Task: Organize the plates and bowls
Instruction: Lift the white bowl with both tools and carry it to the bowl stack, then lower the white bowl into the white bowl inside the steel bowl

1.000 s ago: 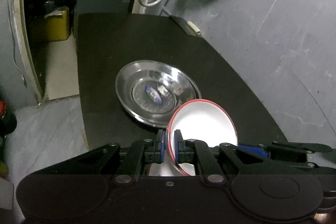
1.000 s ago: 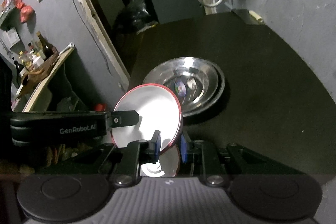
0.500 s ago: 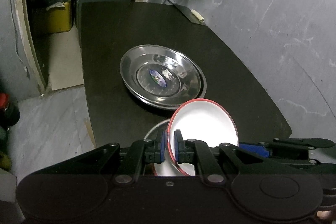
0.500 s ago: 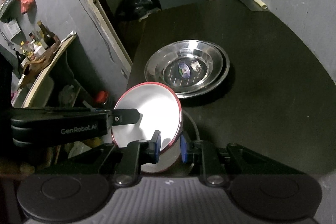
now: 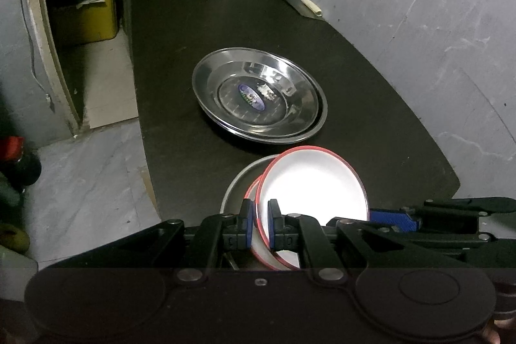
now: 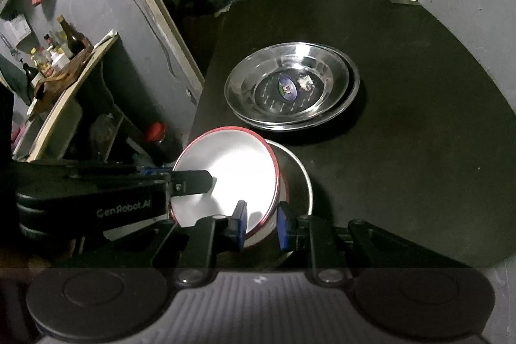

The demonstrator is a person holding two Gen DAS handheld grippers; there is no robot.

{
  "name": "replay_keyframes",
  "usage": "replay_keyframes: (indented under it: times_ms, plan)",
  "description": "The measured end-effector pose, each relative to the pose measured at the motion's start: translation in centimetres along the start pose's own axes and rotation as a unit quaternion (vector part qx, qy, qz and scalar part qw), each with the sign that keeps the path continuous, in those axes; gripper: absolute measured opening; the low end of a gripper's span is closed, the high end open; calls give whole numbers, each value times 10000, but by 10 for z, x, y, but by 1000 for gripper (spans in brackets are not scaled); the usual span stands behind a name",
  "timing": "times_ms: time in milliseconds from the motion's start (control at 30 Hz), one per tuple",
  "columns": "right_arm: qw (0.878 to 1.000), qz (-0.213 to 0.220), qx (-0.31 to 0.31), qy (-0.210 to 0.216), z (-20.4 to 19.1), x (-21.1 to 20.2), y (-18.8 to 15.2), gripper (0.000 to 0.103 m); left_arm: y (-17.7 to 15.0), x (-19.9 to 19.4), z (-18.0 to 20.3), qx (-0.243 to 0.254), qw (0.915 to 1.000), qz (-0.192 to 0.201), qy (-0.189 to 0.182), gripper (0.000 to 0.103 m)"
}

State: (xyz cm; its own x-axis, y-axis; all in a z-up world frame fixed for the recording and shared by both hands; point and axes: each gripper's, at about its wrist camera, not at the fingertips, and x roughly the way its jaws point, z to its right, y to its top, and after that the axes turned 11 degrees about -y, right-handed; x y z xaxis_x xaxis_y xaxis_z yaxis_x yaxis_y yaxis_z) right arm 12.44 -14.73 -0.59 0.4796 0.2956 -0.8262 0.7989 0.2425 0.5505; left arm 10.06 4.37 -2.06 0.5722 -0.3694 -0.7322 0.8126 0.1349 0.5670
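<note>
A white bowl with a red rim is tilted over a grey plate at the black table's near edge. A second red rim shows just under it. My left gripper is shut on the bowl's left rim. My right gripper is shut on its right side, with the bowl's wall between the blue pads. Each gripper also shows in the other's view: the right one's blue pad and the left one's finger. Stacked steel plates lie further back.
The black table ends close on the left, with floor below. On the floor stand a yellow box and a red-capped bottle. A shelf with bottles stands at the left. A grey wall runs along the right side.
Both views have tipped downward, so the steel plates sit higher in the frame. The grey plate and second red rim under the bowl have come into view. Both grips are unchanged.
</note>
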Motion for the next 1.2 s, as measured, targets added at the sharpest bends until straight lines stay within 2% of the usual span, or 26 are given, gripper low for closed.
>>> replay_keyframes:
  times_ms: [500, 767, 1200]
  plan:
    - [9998, -155, -6, -99, 1, 6, 1, 22, 0, 5, 1, -26, 9999, -123, -23, 10]
    - [9997, -229, 62, -87, 3, 8, 2, 22, 0, 6, 5, -21, 9998, -176, -22, 17]
    - [9996, -279, 89, -56, 4, 9, 4, 22, 2, 6, 9, 12, 9999, -153, 11, 23]
